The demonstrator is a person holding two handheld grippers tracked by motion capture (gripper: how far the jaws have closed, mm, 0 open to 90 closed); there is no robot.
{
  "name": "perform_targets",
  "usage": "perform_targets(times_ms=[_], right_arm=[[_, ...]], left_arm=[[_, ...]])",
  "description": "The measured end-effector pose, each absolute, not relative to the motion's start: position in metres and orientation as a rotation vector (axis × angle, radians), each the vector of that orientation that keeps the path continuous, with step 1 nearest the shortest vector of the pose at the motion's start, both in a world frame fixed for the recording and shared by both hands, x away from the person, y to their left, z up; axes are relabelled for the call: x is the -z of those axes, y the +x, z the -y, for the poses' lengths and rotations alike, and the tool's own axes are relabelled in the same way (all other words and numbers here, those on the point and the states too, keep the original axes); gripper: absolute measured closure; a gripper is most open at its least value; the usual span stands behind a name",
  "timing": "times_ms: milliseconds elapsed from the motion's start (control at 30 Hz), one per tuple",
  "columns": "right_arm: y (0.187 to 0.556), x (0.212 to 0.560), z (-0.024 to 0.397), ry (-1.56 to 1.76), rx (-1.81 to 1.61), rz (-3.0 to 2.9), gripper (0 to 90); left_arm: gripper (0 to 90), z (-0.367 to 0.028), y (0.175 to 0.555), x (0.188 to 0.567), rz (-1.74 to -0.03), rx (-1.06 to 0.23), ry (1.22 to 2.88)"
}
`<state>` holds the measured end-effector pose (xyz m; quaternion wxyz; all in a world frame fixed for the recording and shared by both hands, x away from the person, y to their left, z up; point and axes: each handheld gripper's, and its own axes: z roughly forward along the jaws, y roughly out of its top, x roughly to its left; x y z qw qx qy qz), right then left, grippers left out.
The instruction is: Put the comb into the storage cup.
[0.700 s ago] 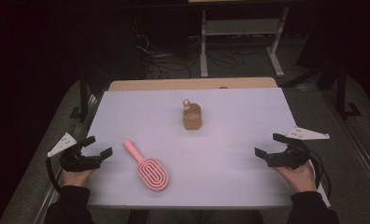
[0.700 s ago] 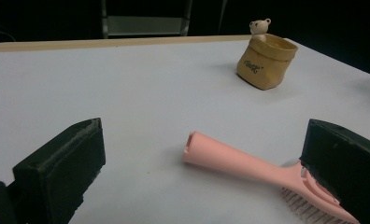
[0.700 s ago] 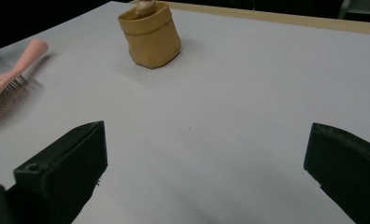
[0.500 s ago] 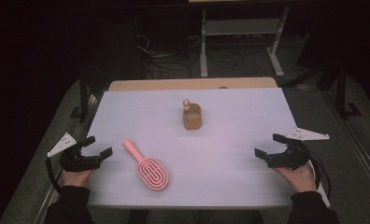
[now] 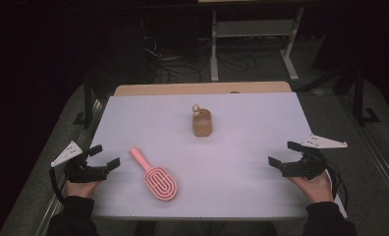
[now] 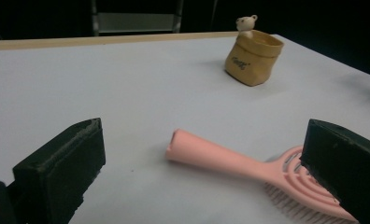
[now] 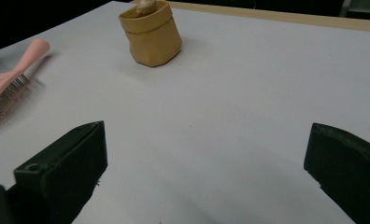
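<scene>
Two black two-jaw grippers are resting low at the near corners of the white table [image 5: 261, 123]; the left gripper [image 5: 103, 157] is sitting at the left edge, its jaws spread wide and grasping nothing; just to its right a pink plastic hairbrush [image 5: 154, 175] is lying flat, handle pointing up-left toward that gripper; farther back, near the centre, a small tan pouch-shaped cup with a tiny white bear on its rim [image 5: 202, 121] is standing upright; the right gripper [image 5: 286, 153] is waiting at the right edge, jaws likewise parted and empty.
</scene>
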<state>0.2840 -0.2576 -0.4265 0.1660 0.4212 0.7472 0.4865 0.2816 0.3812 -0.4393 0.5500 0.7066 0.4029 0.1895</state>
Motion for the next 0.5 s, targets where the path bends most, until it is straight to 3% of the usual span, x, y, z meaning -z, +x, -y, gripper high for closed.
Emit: perform_targets(times_ms=[500], right_arm=[[0.283,0.430,0.256,1.211,-1.377,-2.148,0.0]], left_arm=[[0.0,-0.376,0.290,0.422,-0.892,-0.441,1.761]])
